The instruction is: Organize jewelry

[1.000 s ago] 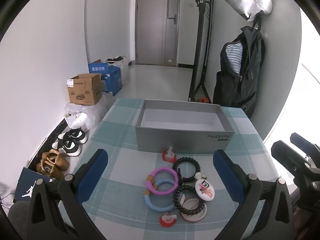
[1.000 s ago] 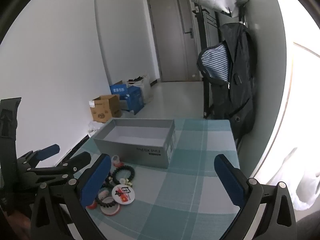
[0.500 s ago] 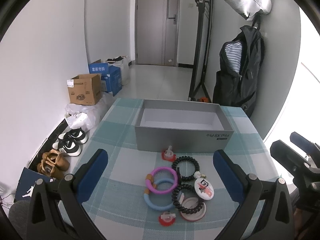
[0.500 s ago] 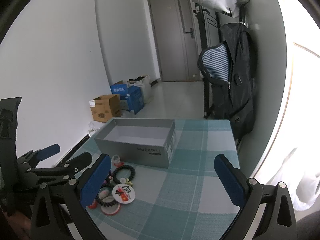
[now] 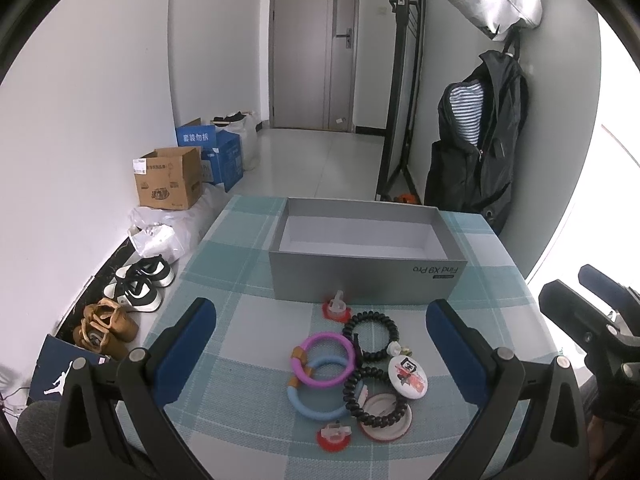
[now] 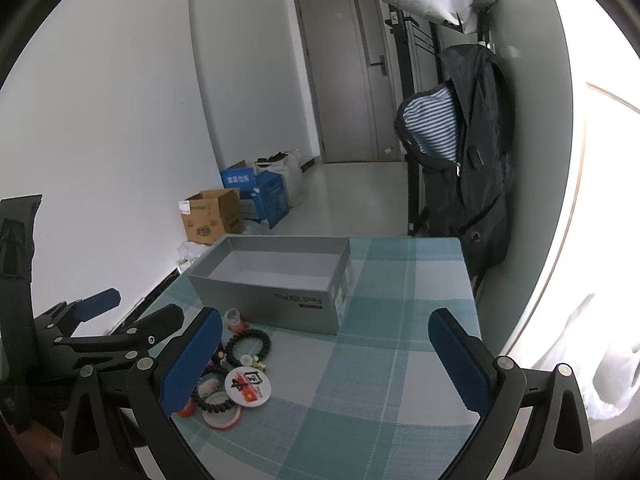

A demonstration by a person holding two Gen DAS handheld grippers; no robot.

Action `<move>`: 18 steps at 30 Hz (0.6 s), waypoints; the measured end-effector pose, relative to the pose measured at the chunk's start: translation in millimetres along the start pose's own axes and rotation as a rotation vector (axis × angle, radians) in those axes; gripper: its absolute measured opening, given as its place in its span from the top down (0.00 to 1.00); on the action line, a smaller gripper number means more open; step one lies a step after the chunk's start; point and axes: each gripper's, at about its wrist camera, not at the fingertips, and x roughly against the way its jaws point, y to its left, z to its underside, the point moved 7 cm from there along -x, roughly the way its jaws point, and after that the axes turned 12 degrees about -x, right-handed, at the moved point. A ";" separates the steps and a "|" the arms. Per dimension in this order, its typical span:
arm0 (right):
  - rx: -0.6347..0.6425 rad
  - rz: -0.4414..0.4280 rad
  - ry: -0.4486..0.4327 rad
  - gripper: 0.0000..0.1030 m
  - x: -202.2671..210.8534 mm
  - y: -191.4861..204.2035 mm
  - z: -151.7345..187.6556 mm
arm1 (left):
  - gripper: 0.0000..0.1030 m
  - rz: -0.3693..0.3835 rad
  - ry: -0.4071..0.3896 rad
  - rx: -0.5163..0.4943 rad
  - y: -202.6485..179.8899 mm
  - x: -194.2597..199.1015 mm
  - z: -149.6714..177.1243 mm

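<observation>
I have both grippers hanging above the near edge of the table (image 5: 248, 240), which is covered in a teal and white checked cloth. My left gripper (image 5: 320, 350) has its blue-padded fingers spread wide apart with nothing between them, and the jewelry pile lies on the cloth below the gap. My right gripper (image 6: 325, 360) is just as wide open and empty, over bare cloth to the right of the pile.

The grey box (image 5: 366, 276) sits open toward the far side of the table, its white inside showing nothing in it. Just in front of its near wall stands a small red clip (image 5: 337, 308). Nearer me lies a black beaded bracelet (image 5: 371, 334) with a little charm at its lower right. Left of it a purple ring (image 5: 324, 360) overlaps a light blue ring (image 5: 316, 394); both carry a small brown band. To the right lies a round white badge (image 5: 408, 374) with a red and black print, and below it a black coiled hair tie (image 5: 370, 402) rests partly on a round pink-rimmed lid (image 5: 386, 420). A second red clip (image 5: 335, 434) lies nearest the table edge.

From the right camera I see the same pile at lower left, partly hidden by my left finger pad, with the badge (image 6: 247, 387) and beaded bracelet (image 6: 249, 346) clear.
</observation>
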 end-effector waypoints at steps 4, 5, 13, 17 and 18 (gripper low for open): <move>-0.015 0.002 -0.007 0.00 1.1 -3.2 -3.1 | 0.01 0.001 -0.008 -0.011 -2.6 1.3 -1.6; -0.021 0.002 -0.006 0.00 0.4 -4.5 -3.8 | 0.01 0.001 -0.008 -0.013 -2.5 1.2 -1.3; -0.022 0.009 -0.007 0.00 -1.6 -6.6 -4.2 | 0.01 0.006 -0.001 -0.005 -2.0 -0.8 -1.3; -0.015 0.010 -0.007 0.00 -2.7 -5.7 -2.9 | 0.01 0.003 -0.004 -0.005 -1.8 -0.6 -0.7; -0.014 0.010 -0.006 0.00 -2.8 -5.5 -2.7 | 0.01 0.003 -0.003 -0.004 -2.5 -0.8 -1.1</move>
